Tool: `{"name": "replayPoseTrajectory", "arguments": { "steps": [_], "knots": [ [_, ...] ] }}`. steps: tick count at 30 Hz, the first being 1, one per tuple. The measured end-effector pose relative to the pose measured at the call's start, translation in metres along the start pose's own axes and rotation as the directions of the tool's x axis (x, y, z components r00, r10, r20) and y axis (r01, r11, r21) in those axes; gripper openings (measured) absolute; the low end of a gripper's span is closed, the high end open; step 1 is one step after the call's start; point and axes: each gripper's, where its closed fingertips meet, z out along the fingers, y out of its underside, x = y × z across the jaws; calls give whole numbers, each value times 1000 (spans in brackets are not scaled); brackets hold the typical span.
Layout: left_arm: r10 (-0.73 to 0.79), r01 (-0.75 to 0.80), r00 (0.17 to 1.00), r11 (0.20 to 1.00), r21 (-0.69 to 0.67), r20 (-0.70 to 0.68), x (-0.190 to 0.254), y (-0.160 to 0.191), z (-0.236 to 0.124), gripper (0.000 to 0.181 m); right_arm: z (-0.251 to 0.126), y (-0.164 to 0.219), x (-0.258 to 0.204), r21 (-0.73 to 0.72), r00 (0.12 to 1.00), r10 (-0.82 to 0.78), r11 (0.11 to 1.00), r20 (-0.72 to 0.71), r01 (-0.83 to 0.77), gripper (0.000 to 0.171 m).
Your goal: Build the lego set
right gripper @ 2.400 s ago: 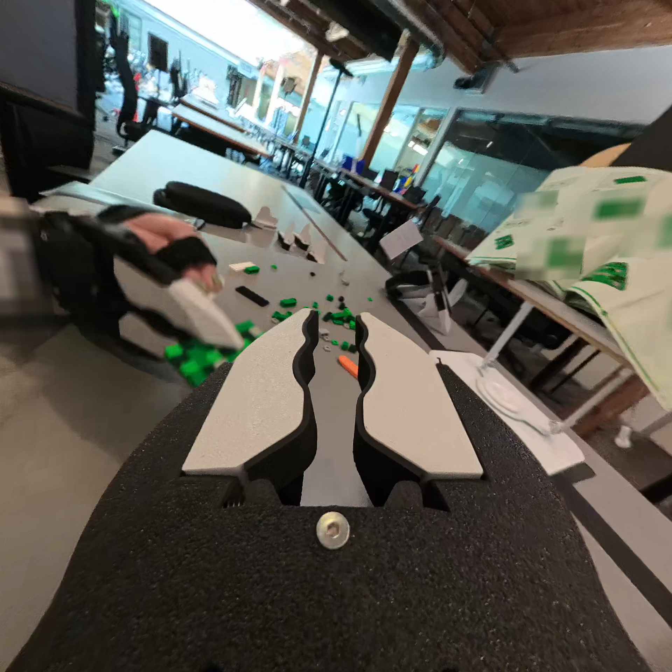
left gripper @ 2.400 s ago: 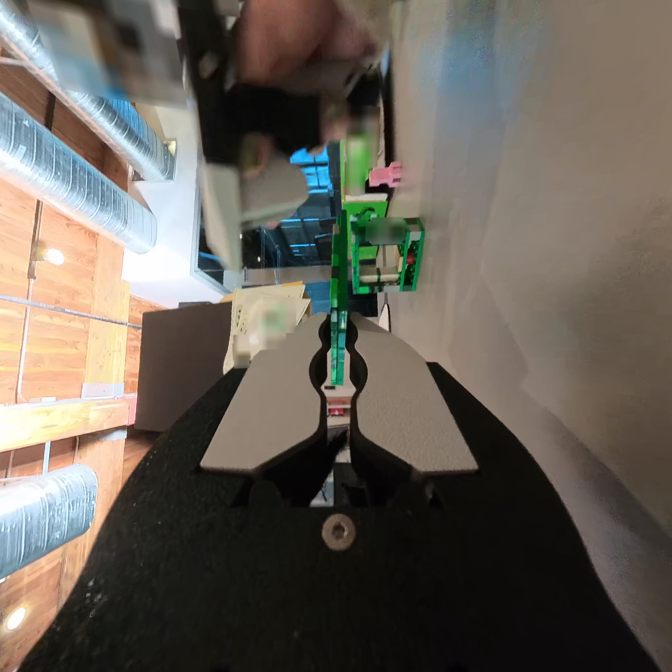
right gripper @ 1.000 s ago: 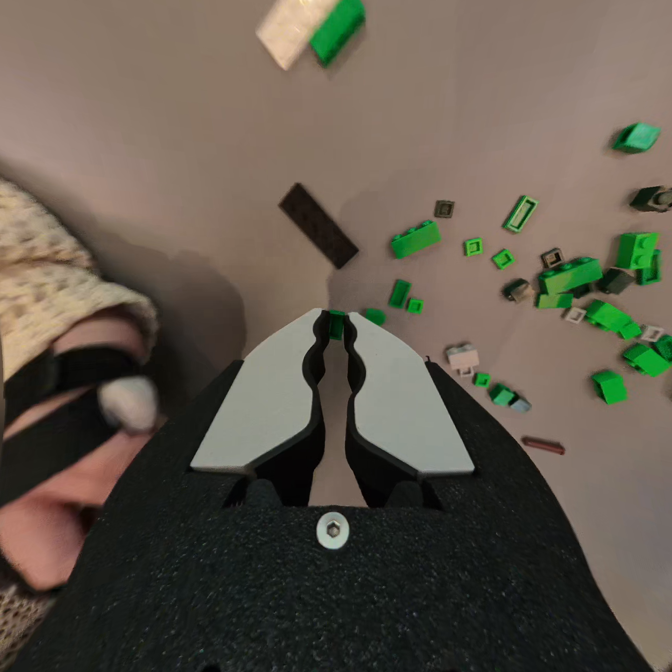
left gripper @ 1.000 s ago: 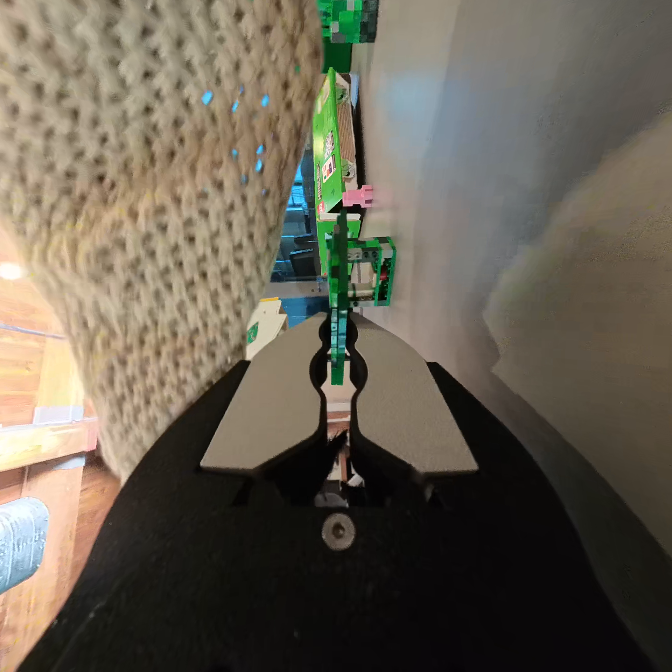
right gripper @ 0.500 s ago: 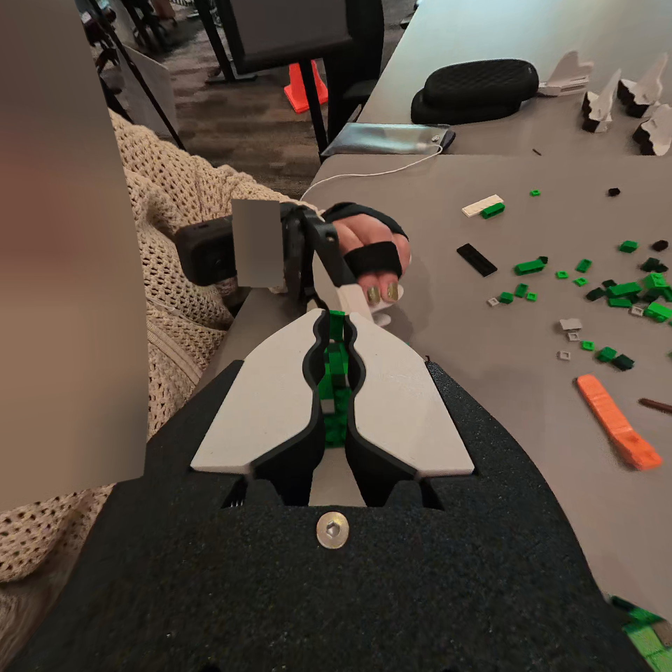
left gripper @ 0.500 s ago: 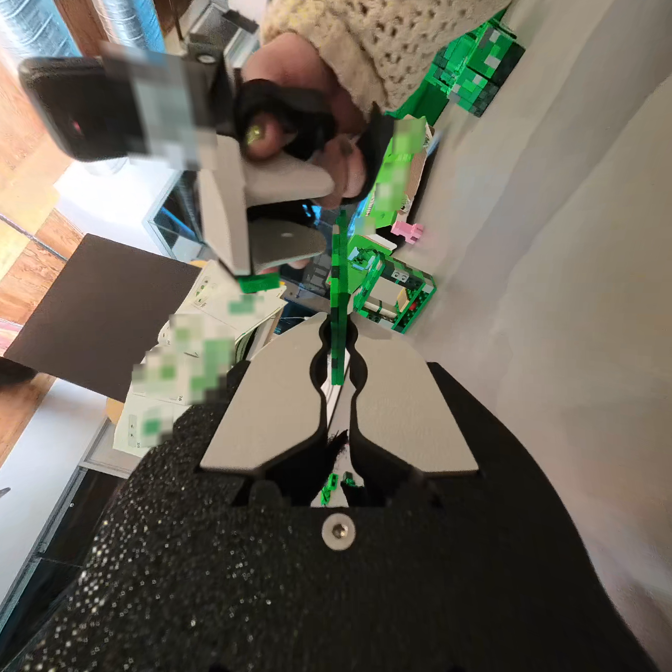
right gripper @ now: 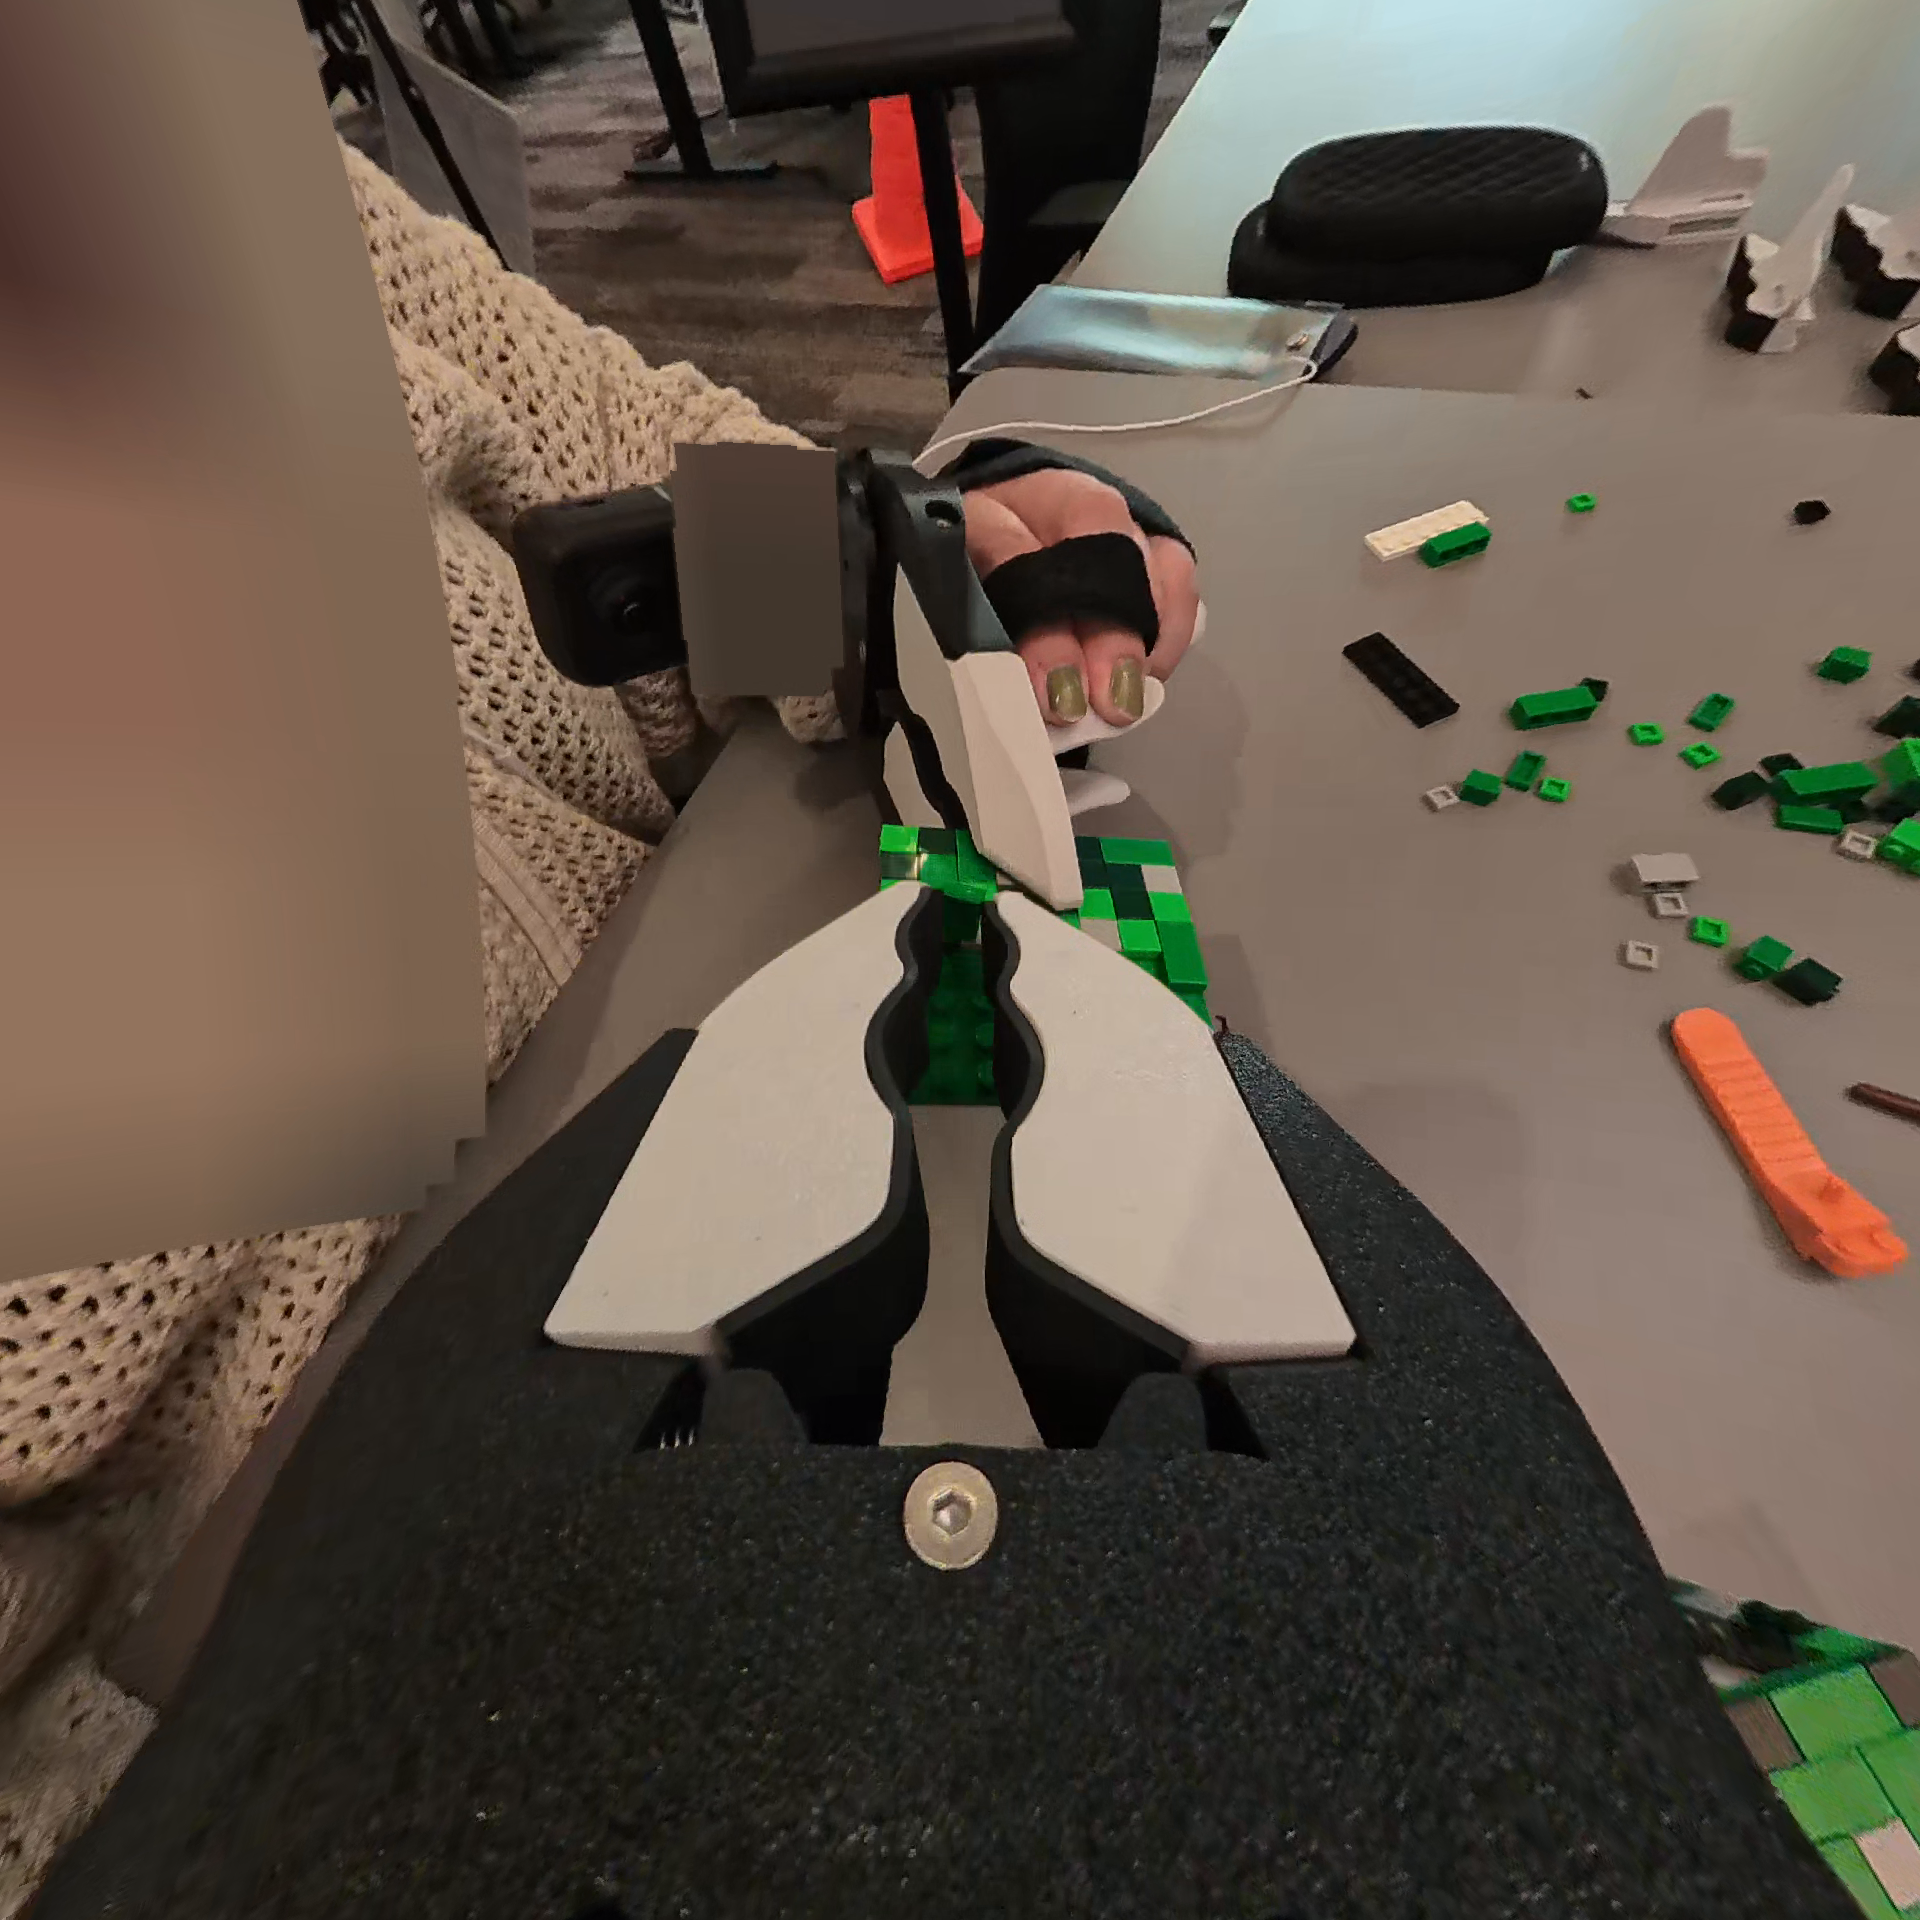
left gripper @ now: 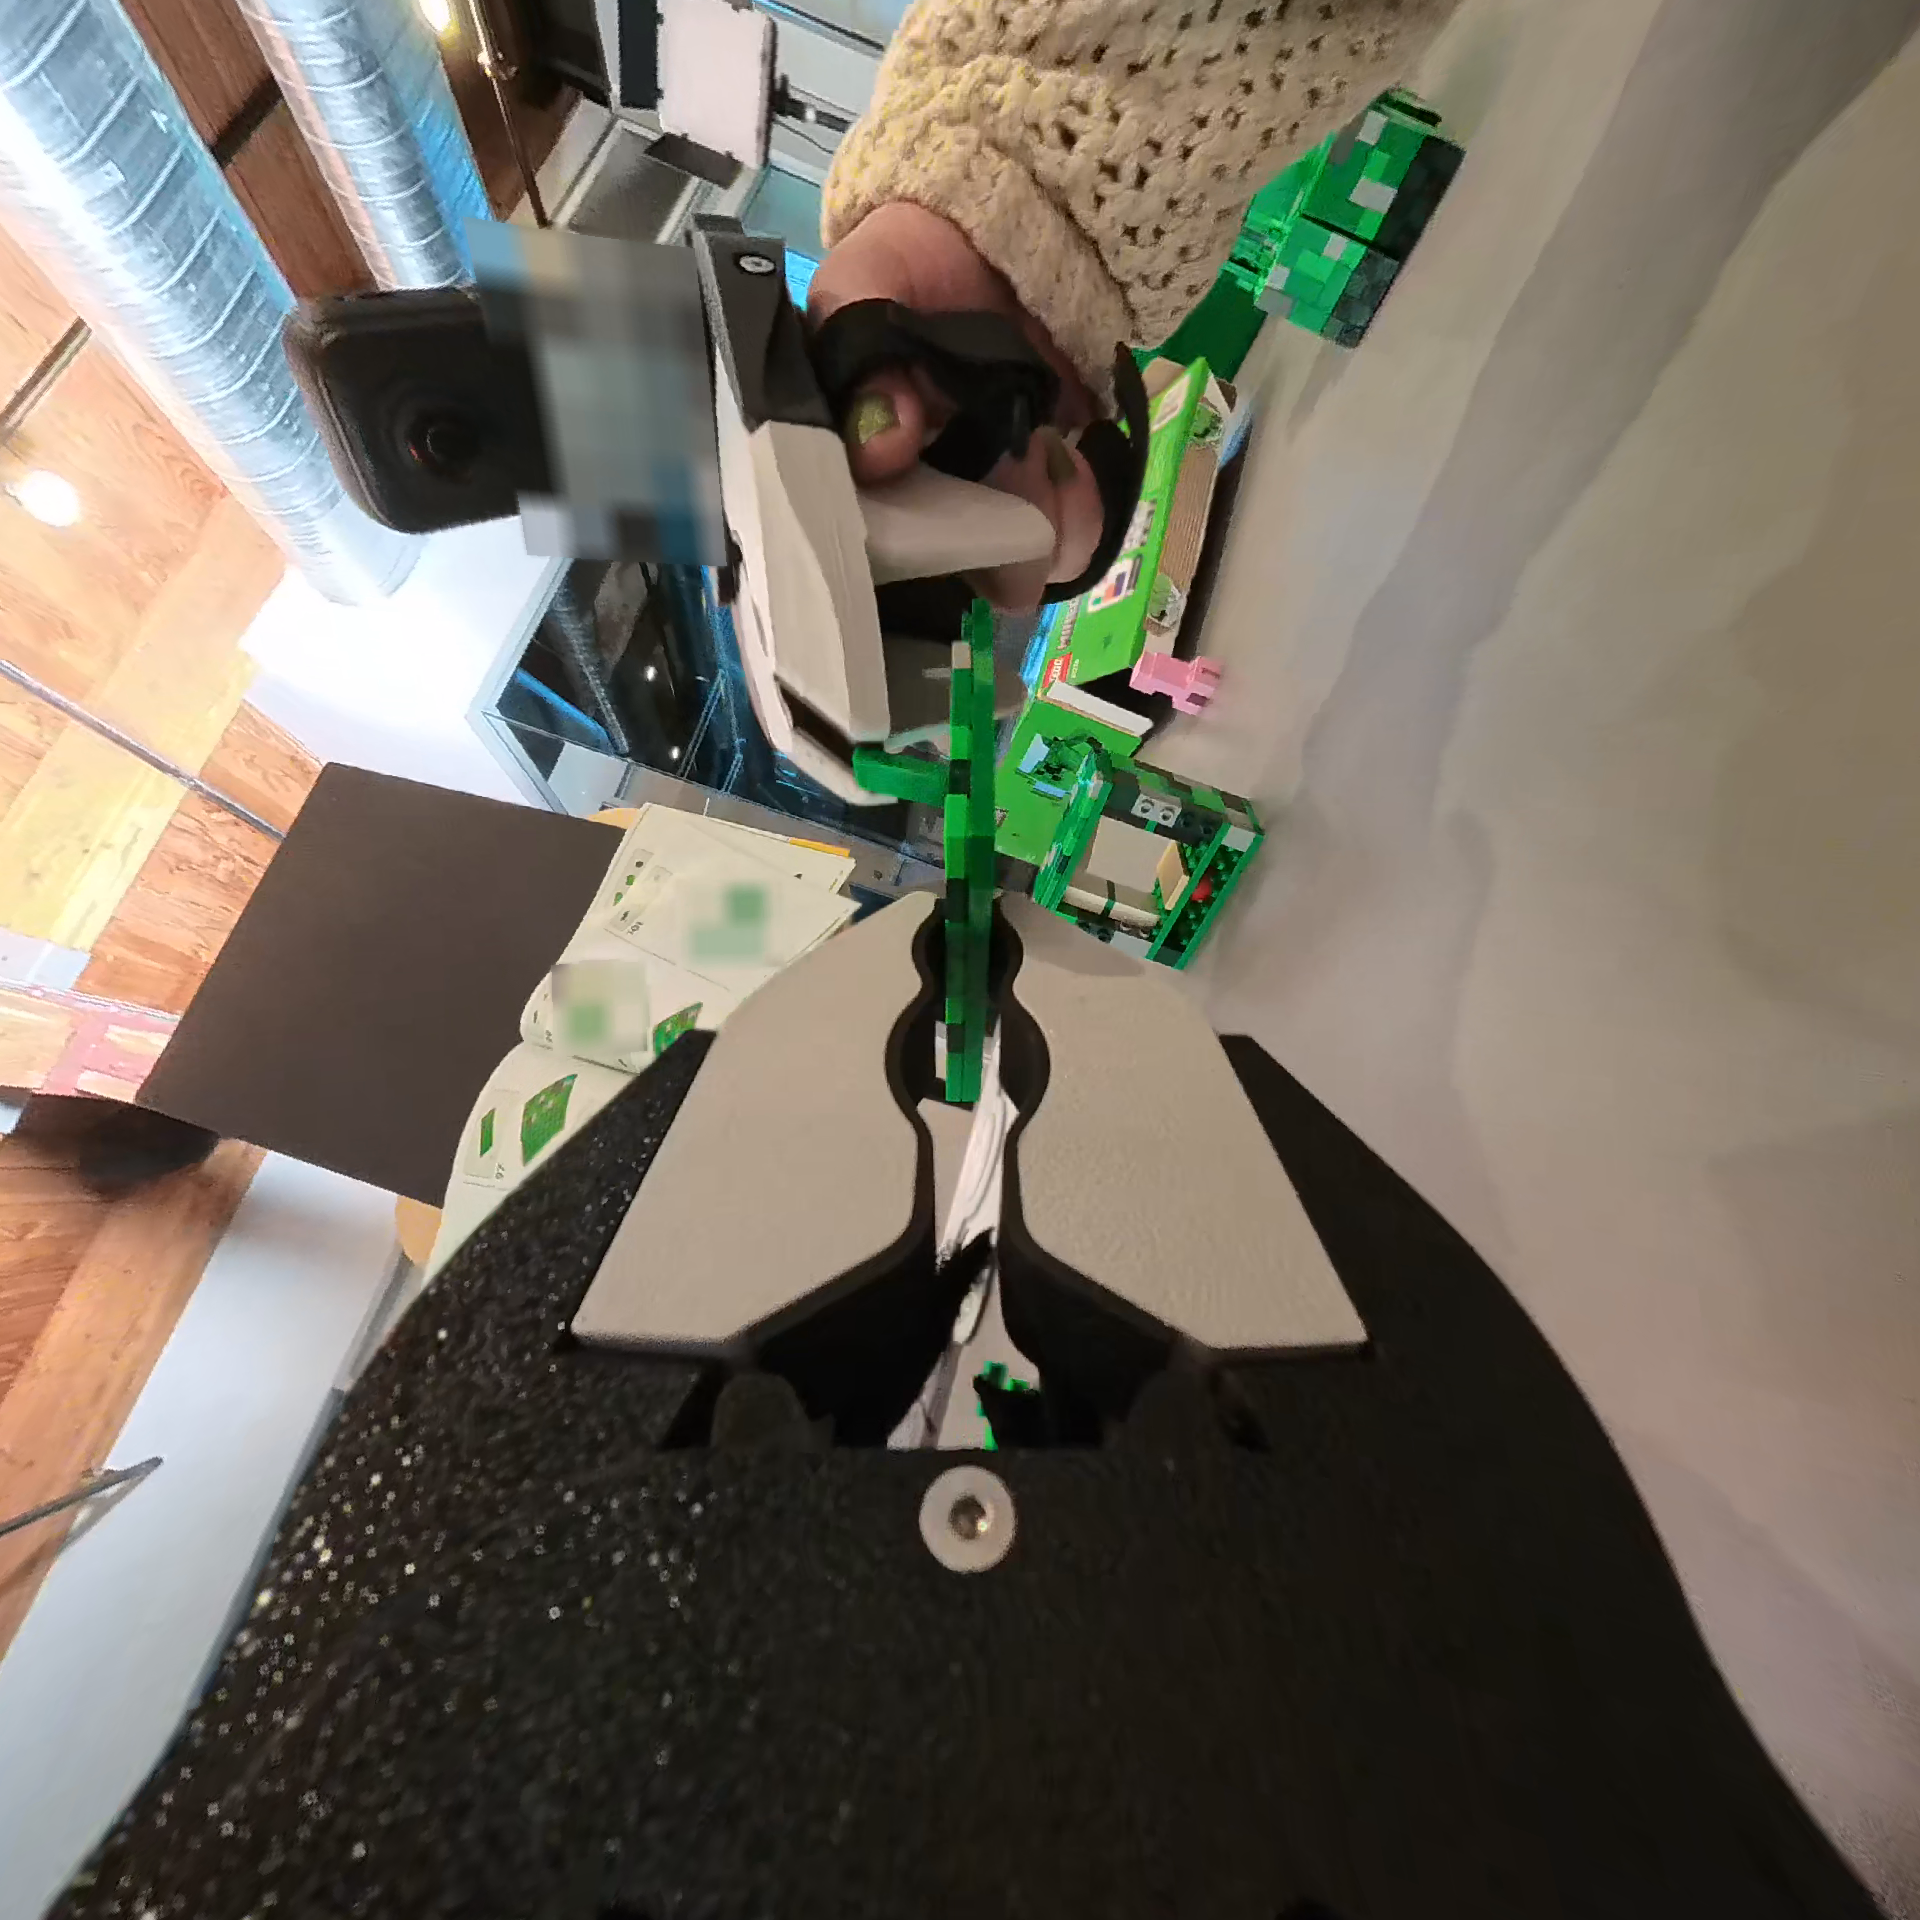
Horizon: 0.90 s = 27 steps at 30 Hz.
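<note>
My left gripper (left gripper: 971, 914) is shut on a green mosaic plate (left gripper: 966, 790), seen edge-on and held above the table. In the right wrist view the plate (right gripper: 1143, 914) shows its tiled green face, with the left gripper (right gripper: 997, 852) on its far edge. My right gripper (right gripper: 956, 899) is shut on a small green brick (right gripper: 958, 927) and holds it against the plate's face. In the left wrist view the right gripper (left gripper: 883, 743) presses that brick (left gripper: 896, 774) onto the plate's left side.
Loose green bricks (right gripper: 1808, 790), a black plate (right gripper: 1397, 677) and an orange brick separator (right gripper: 1766, 1143) lie on the grey table (right gripper: 1455, 1039). A partly built green model (left gripper: 1143, 862), a pink figure (left gripper: 1179, 675), a box (left gripper: 1153, 530) and an instruction booklet (left gripper: 707, 914) stand beyond. My left and right fingertips are right by each other.
My right gripper closed on a small green brick from the table, lifted it and brought it to the plate. The left gripper kept hold of the plate and tilted.
</note>
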Motion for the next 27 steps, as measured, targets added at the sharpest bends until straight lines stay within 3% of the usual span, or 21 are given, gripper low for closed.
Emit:
{"name": "replayPoseTrajectory", "arguments": {
  "steps": [8, 11, 15, 18, 22, 27],
  "knots": [
    [64, -64, 998, 998, 10, 0, 1, -5, -1, 6, -4, 16, -8, -94, 999, -33, 995, 37, 37, 0],
    [100, -100, 995, 995, 1, -2, 2, -4, -1, 6, -6, 17, -9, -113, 999, -35, 993, 29, 38, 8],
    [176, -176, 984, 984, 5, -15, 5, -6, -3, 6, -6, 15, -8, -157, 985, -173, 973, -14, 169, 9],
    [194, -191, 980, 980, 63, -36, 12, -18, -5, 6, -4, 15, -15, -203, 970, -237, 948, 57, 244, 10],
    [204, -197, 978, 971, 133, -44, 17, -35, -8, 6, 2, 20, -23, -263, 960, -212, 930, 184, 256, 13],
    [205, -196, 977, 970, 144, -56, 20, -37, -9, 6, 10, 30, -27, -320, 952, -182, 912, 245, 257, 13]
  ]
}}
